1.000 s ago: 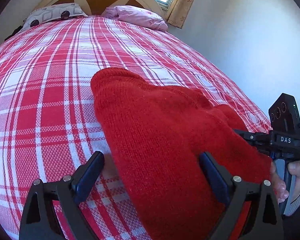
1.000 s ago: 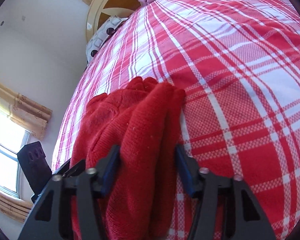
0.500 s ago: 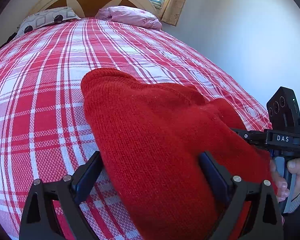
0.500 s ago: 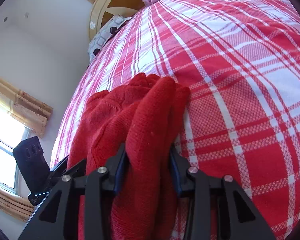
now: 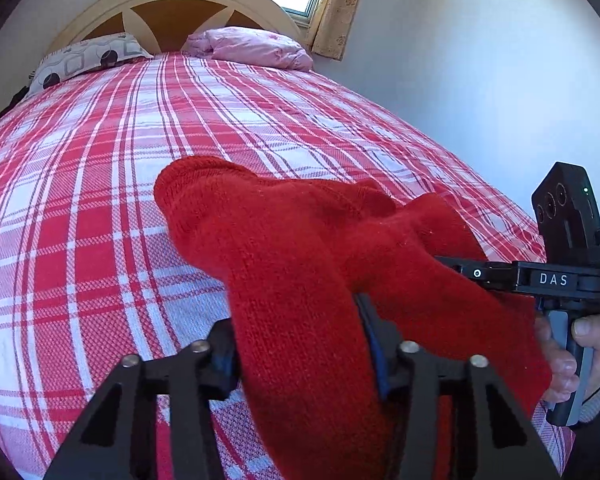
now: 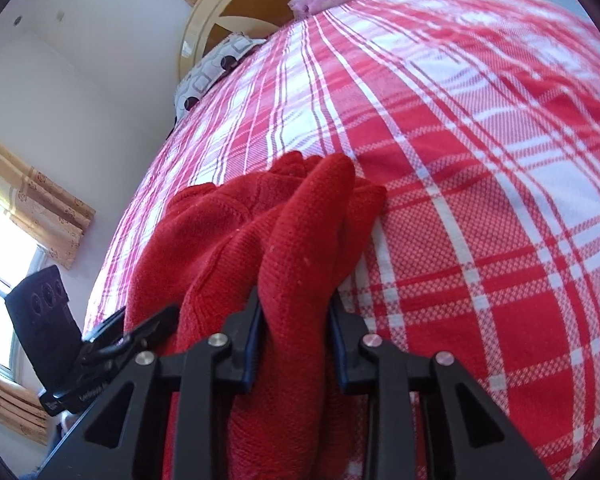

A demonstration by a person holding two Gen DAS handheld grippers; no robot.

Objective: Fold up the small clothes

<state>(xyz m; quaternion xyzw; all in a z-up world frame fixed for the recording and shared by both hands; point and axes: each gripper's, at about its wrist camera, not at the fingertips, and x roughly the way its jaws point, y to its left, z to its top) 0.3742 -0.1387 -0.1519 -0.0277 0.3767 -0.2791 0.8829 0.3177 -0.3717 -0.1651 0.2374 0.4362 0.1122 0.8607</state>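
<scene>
Both grippers, left (image 5: 298, 344) and right (image 6: 296, 332), pinch red sweater (image 5: 300, 248); its bulk runs forward from your fingers onto bedspread (image 5: 100, 160), hands level, neither nearer

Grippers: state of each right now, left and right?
Left gripper: closed on the red knit garment.
Right gripper: closed on the same garment, a bunched fold between its fingers.

The red sweater (image 5: 308, 264) is a fuzzy, matt knit. The checked bedspread (image 5: 100, 184) is coarse woven cloth. Both grippers, left (image 5: 300, 354) and right (image 6: 296, 340), are matt black plastic with shiny metal screws.
</scene>
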